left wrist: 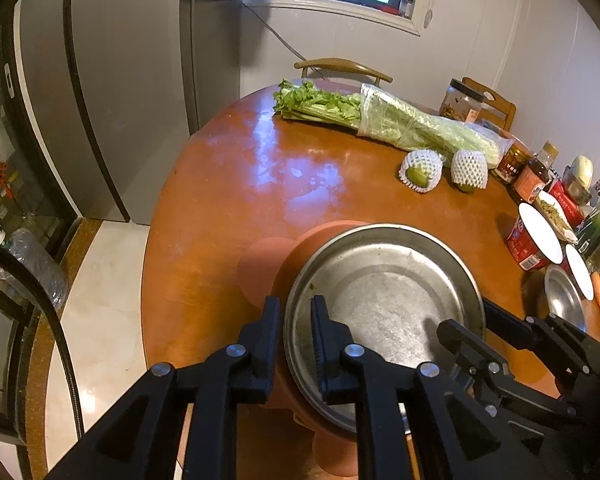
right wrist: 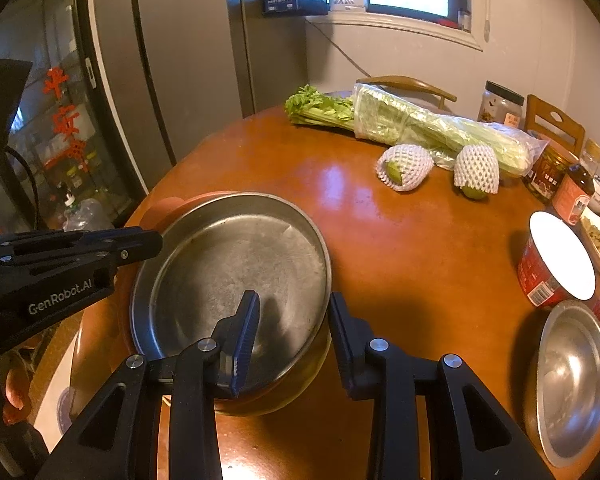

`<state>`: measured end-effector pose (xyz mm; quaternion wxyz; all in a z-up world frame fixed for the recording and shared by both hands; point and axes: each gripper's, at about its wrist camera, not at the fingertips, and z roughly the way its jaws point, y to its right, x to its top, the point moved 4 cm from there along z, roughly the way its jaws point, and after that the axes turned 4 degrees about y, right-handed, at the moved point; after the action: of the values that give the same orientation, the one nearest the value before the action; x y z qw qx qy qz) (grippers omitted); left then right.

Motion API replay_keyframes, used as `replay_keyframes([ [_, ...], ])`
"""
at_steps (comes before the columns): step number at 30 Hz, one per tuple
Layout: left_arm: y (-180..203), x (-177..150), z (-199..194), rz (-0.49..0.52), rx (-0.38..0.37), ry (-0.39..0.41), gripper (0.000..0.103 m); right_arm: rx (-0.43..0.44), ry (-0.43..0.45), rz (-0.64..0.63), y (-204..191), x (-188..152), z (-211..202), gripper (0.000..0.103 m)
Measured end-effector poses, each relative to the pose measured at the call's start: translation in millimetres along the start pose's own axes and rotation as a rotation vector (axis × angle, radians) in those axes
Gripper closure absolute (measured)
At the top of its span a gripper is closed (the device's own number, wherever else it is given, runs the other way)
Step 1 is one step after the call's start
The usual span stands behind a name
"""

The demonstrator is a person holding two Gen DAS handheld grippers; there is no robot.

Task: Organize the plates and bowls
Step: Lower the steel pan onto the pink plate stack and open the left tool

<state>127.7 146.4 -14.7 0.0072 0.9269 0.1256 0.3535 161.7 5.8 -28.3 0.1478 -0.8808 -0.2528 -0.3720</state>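
A round steel plate with a raised wall rests on a terracotta-coloured pot at the near edge of the wooden table. My left gripper straddles the plate's left rim, one finger outside and one inside. Thin gaps show beside its pads, so it stands open. My right gripper straddles the right rim. Its outer finger lies against the plate's wall, its inner finger reaches over the plate's floor, and it is shut on the plate. A second steel plate lies at the right.
Celery in a plastic bag and two fruits in foam nets lie at the far side. Red tubs with white lids, jars and bottles crowd the right edge. A fridge stands to the left; chairs stand behind the table.
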Motion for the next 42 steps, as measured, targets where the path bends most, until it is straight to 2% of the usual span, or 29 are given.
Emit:
replay_keyframes([
  [11,10.1,1.5,-9.5,-0.007,-0.022,0.017,0.080,0.006,0.033,0.024,8.1,2.9,-16.1,0.064],
  [15,22.2,2.8,-13.1,0.002,-0.040,0.026,0.073,-0.007,0.049,0.037,15.9,1.8,-25.1,0.061],
  [20,28.3,3.6,-15.1,0.010,-0.025,0.033,0.064,-0.011,0.066,0.058,28.0,-0.3,-36.2,0.058],
  [27,5.3,1.5,-13.3,-0.034,0.028,0.030,0.050,0.011,0.046,0.069,32.6,-6.4,-34.4,0.055],
  [35,-10.1,-5.9,5.8,-0.058,0.054,-0.018,0.048,0.045,0.013,0.055,22.0,-14.3,-25.4,0.054],
  [42,-9.9,-15.3,28.5,-0.090,0.010,-0.080,0.048,0.064,-0.022,0.069,22.4,-18.1,-11.4,0.054],
])
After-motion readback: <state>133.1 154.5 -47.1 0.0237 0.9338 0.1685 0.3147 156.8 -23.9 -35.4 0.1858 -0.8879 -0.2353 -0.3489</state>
